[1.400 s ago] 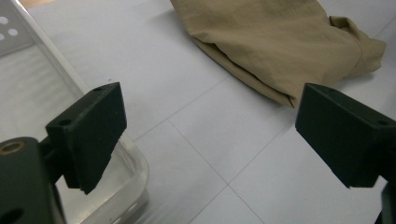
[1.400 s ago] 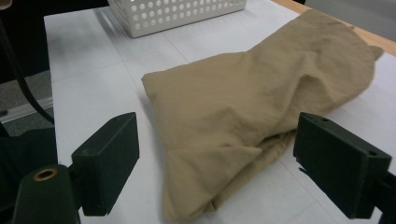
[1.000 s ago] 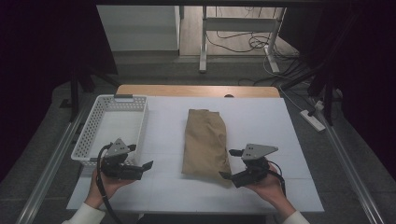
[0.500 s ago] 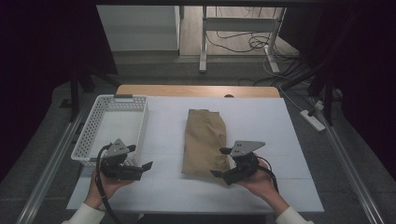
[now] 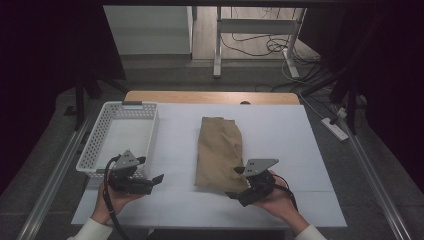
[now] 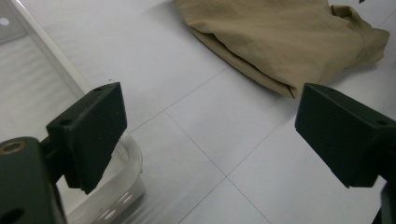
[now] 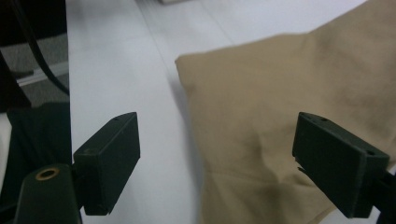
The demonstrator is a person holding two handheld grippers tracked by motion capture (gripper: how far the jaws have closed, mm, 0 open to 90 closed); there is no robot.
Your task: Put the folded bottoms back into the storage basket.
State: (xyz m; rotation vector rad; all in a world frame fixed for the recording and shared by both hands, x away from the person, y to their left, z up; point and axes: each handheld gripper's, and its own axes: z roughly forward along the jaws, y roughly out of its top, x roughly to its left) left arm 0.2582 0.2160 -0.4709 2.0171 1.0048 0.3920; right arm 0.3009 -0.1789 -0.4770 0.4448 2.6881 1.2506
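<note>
Folded tan cloth (image 5: 219, 152), right tool (image 5: 236, 182) spread beside

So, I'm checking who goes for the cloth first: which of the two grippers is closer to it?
The right gripper, open at the near right corner of the folded tan cloth. The left gripper is open beside the white basket, well apart from it.

A tan cloth (image 5: 219, 152) lies folded in the middle of the white table (image 5: 280, 130). A white basket (image 5: 120, 137) sits at the table's left side. The left gripper (image 5: 150, 179) is held just in front of the basket, and the right gripper (image 5: 234, 183) is at the cloth's near corner, with its jaws apart.
</note>
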